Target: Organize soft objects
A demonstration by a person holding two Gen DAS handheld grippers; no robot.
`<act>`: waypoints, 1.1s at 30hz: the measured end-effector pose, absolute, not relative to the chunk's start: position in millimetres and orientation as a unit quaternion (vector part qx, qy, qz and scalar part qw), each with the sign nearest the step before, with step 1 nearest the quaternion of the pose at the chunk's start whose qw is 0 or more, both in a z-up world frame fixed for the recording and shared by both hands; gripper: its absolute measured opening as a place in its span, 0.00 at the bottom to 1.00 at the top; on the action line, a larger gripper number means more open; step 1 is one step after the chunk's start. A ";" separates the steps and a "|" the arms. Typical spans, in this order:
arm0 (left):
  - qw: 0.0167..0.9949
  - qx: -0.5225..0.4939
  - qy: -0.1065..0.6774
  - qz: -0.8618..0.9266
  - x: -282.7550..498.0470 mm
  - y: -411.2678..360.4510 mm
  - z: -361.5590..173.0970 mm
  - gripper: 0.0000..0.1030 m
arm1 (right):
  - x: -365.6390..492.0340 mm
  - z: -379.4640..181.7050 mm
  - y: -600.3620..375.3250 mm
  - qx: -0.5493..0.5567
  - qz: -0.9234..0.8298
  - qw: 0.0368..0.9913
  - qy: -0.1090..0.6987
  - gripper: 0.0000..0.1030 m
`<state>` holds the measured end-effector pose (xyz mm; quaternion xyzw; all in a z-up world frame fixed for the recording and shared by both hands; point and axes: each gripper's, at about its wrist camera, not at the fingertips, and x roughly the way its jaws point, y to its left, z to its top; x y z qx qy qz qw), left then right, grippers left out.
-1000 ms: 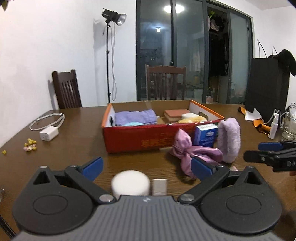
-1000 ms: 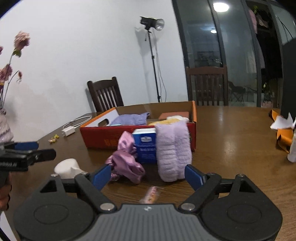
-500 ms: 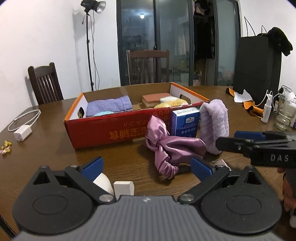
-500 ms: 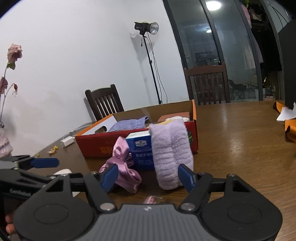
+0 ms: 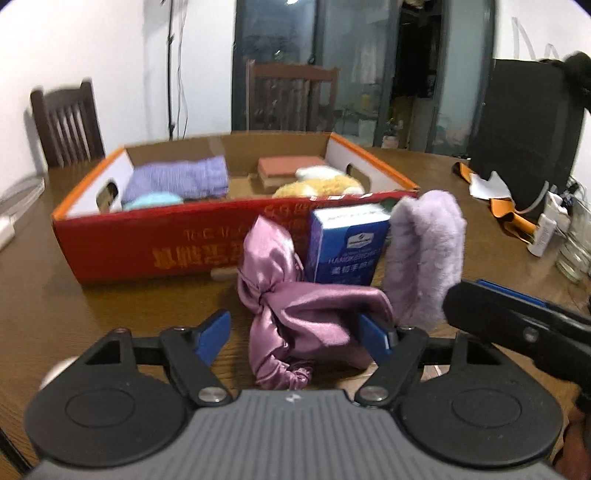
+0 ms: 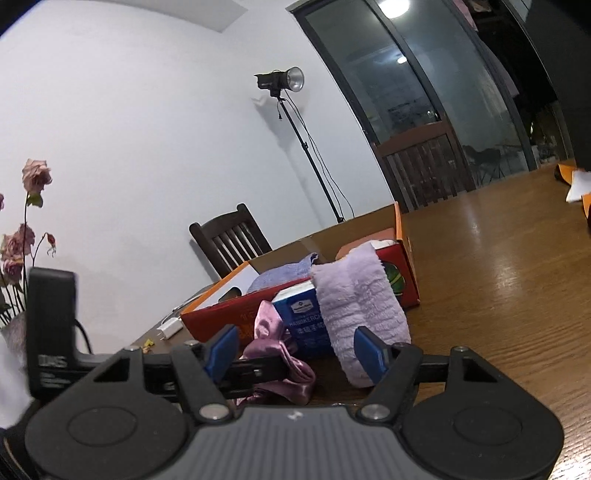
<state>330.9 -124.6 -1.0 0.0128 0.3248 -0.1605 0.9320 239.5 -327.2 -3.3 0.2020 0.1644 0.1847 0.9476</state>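
Red box (image 5: 207, 236) holds purple towel (image 5: 181, 177), sponges (image 5: 291, 168)

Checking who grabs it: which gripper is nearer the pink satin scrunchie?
Left. The left gripper straddles the pink satin scrunchie; the right gripper sits farther off, facing the fluffy lilac roll.

Dim indoor light, slight motion blur, fisheye bending, ceiling lamp (image 6: 394, 6) glare.

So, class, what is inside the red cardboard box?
In the red box: a folded purple towel, a light blue item, a reddish-brown block and a yellow and white fluffy thing. The front wall hides their lower parts.
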 end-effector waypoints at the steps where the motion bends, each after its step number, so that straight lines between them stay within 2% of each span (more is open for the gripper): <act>1: 0.928 0.004 0.334 -0.164 334.0 -123.4 -2.8 0.41 | 240.1 -3.8 -327.3 0.204 0.182 0.948 0.166 0.68; 2: 0.924 -0.002 0.343 -0.168 336.1 -122.2 -3.8 0.33 | 240.9 -4.4 -327.3 0.205 0.180 0.947 0.168 0.68; 6: 0.927 -0.016 0.334 -0.169 324.9 -110.5 4.4 0.27 | 242.1 -6.6 -329.1 0.212 0.174 0.946 0.171 0.68; 14: 0.917 -0.075 0.307 -0.244 261.7 -71.1 36.7 0.27 | 242.1 -6.7 -328.3 0.214 0.168 0.948 0.162 0.68; 20: 0.890 -0.079 0.323 -0.312 226.1 -52.1 17.0 0.30 | 244.5 -7.0 -327.7 0.214 0.162 0.949 0.163 0.68; 23: 0.898 -0.070 0.328 -0.286 218.3 -41.4 -0.4 0.36 | 241.0 -5.0 -324.2 0.203 0.159 0.954 0.152 0.67; 24: 0.906 -0.064 0.322 -0.266 215.1 -36.5 -3.4 0.47 | 237.3 -2.8 -319.4 0.189 0.156 0.958 0.146 0.67; 25: 0.918 -0.060 0.309 -0.241 210.8 -29.0 -4.4 0.66 | 232.4 0.4 -311.6 0.171 0.158 0.962 0.145 0.67; 26: 0.930 -0.054 0.291 -0.218 205.3 -21.3 -3.9 0.71 | 227.0 4.2 -302.7 0.157 0.167 0.962 0.148 0.67; 29: 0.946 -0.062 0.260 -0.186 196.9 4.1 3.6 0.74 | 214.6 16.3 -276.3 0.108 0.208 0.961 0.146 0.67; 33: 0.928 -0.163 0.259 -0.214 197.6 21.5 15.5 0.75 | 233.0 24.3 -244.3 0.041 0.227 0.958 0.173 0.67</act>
